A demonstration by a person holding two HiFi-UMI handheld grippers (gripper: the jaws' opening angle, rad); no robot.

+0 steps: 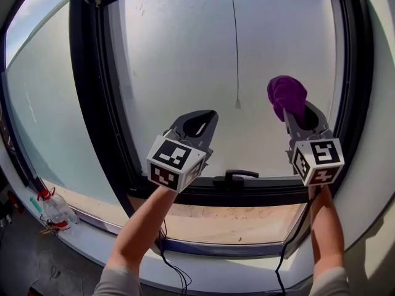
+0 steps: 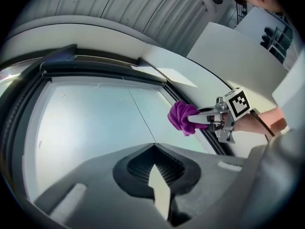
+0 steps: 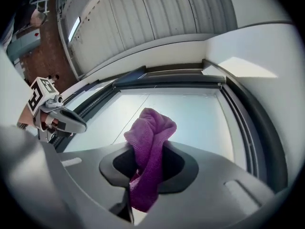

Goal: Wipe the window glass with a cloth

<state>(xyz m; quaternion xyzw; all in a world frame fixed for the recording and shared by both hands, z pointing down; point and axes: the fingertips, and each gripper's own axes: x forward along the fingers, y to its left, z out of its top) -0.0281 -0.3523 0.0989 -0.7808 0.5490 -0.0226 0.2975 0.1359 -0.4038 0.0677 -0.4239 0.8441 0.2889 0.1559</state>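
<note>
The right gripper (image 1: 300, 123), frame right, pinches the cloth (image 1: 287, 94), wad forward to meet the window glass (image 1: 185, 54). The left gripper (image 1: 199, 123), mid-frame, has jaws pressed together, empty.

place: indoor room (kind unclear) | cues: black-framed window (image 1: 94, 103), white sill (image 1: 234, 269), ribbed ceiling (image 3: 143, 23)

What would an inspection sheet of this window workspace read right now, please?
Surface: window glass, hazy, a few specks near the top.
Job's things: purple cloth, bunched, in the right gripper's jaws.
Clutter: plastic bottle, far lower left.
Grippers: left gripper shut, empty; right gripper shut on the cloth, held up at the pane.
Cables: a cable hangs below each arm; a pull cord hangs before the glass.
Surroundings: dark window frame, handle on bottom rail.
</note>
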